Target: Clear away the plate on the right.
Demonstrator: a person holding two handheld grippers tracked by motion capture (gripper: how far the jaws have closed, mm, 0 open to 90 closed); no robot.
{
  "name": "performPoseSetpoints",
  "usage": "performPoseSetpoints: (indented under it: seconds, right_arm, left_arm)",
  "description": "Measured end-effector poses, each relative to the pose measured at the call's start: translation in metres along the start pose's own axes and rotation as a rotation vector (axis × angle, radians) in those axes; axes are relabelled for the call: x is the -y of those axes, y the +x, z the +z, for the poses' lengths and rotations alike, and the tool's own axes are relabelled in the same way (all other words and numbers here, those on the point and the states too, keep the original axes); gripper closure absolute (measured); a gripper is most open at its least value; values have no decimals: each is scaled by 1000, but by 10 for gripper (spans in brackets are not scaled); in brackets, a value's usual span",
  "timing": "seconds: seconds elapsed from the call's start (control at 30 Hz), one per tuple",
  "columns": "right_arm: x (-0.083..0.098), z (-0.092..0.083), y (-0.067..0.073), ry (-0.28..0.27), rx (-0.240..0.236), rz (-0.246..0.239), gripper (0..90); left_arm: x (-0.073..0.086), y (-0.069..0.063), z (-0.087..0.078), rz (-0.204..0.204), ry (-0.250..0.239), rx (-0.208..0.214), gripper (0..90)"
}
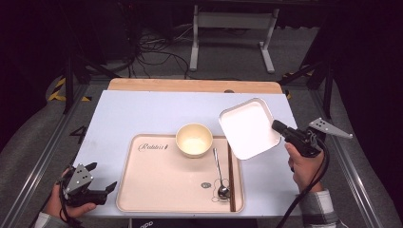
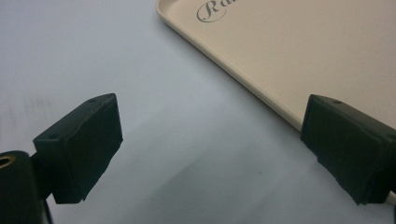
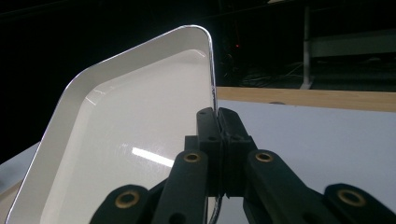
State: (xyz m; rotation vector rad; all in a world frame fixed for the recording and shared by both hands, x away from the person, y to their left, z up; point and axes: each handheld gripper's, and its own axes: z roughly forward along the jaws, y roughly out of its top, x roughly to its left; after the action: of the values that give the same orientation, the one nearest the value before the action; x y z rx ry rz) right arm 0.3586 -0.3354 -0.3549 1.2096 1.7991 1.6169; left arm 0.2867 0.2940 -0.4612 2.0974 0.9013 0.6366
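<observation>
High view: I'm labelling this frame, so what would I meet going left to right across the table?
Left tongs → beige rectangular tray → cream round bowl → metal spoon → white square plate, tilted, pinched at its edge → right tongs.

Your right gripper (image 1: pixel 277 126) clamps the white dish (image 1: pixel 248 128), which hangs tilted and blocks the way to its left. Below the dish, the tray (image 1: pixel 157 190) carries a bowl (image 1: pixel 194 140), spoon (image 1: pixel 219 173) and chopsticks (image 1: pixel 231 175). Beyond it, bare mat (image 1: pixel 142 111) lies open. Between your left gripper's (image 1: pixel 102 178) spread jaws there's mat, with the tray's rim just beside one jaw.
</observation>
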Motion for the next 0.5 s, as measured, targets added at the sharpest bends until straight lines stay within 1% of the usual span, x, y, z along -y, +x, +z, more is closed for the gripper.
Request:
performPoseSetpoints:
  seconds: [0.27, 0.3, 0.33, 0.4, 0.43, 0.47, 0.5]
  right_arm:
    - [1, 13, 22, 23, -55, -32, 896]
    - [1, 13, 22, 23, -55, -32, 896]
    - [2, 17, 28, 28, -69, -45, 896]
    - [2, 19, 30, 33, -76, -51, 896]
    - [3, 23, 37, 43, -95, -62, 896]
    - [3, 23, 37, 43, -95, -62, 896]
    - [4, 25, 40, 50, -105, -65, 896]
  left_arm:
    - [-1, 0, -1, 0, -1, -5, 63]
    - [-1, 0, -1, 0, -1, -5, 63]
    - [0, 0, -1, -3, -3, -4, 63]
    - [0, 0, -1, -6, -3, -4, 63]
    - [0, 0, -1, -8, -2, -3, 63]
    - [0, 0, -1, -9, -1, -4, 63]
    - [0, 0, -1, -6, -3, -6, 63]
